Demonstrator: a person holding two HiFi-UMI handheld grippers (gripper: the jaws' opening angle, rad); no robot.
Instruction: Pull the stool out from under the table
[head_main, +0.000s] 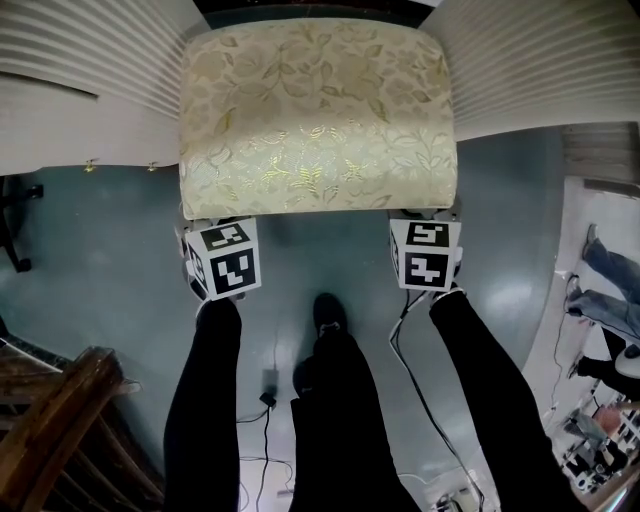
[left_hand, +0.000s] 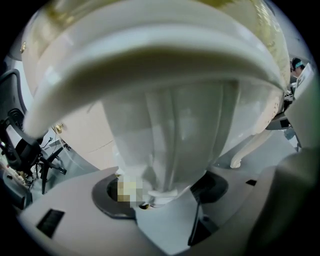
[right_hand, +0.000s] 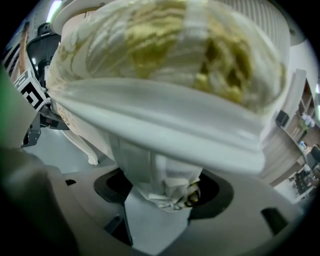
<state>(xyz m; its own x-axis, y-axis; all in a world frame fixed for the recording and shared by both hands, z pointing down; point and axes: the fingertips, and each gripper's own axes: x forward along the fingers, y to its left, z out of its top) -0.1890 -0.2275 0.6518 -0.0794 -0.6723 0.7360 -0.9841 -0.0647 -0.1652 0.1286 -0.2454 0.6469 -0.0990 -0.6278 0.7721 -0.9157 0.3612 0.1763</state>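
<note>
The stool (head_main: 318, 110), with a cream and gold floral cushion on a white frame, stands on the grey floor with its far edge at the white table (head_main: 90, 60). My left gripper (head_main: 215, 222) reaches under the stool's near left corner. In the left gripper view a white stool leg (left_hand: 165, 135) fills the gap of that gripper (left_hand: 160, 192) and touches both jaws. My right gripper (head_main: 428, 215) is at the near right corner. In the right gripper view it (right_hand: 162, 192) is shut on the other front leg (right_hand: 150, 170).
A ribbed white tabletop spans the top of the head view on both sides of the stool. A dark wooden chair (head_main: 60, 420) stands at the lower left. Cables (head_main: 265, 400) lie on the floor by my foot (head_main: 330, 315). Someone's legs (head_main: 610, 285) show at the right.
</note>
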